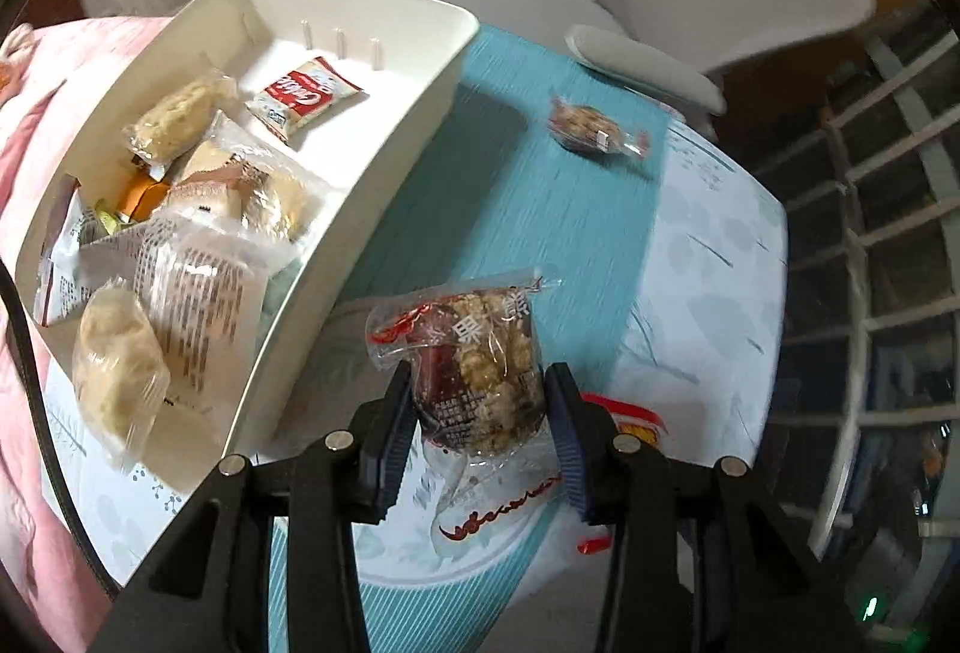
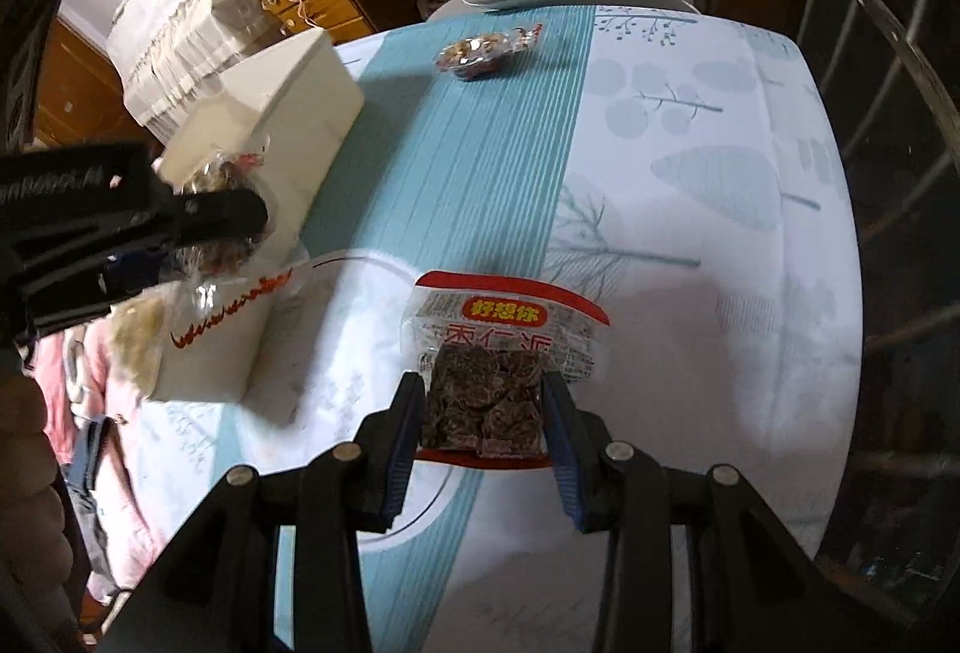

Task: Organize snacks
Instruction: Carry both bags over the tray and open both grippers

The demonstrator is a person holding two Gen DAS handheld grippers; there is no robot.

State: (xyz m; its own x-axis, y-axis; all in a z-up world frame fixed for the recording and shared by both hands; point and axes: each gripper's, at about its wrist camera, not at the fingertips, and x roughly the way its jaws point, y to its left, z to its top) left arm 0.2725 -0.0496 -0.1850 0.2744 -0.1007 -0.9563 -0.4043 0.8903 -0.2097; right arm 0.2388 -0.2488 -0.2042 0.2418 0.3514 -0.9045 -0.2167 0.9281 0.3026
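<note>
Left gripper [image 1: 480,401]: clamped on a clear-wrapped nut cluster snack [image 1: 480,371], held just beside the white bin [image 1: 360,197] of wrapped snacks. Right gripper [image 2: 483,413]: clamped on a red-edged date snack packet [image 2: 498,353] above the table [image 2: 720,245]. One more wrapped snack [image 2: 480,50] lies on the teal stripe at the far end, well apart.
</note>
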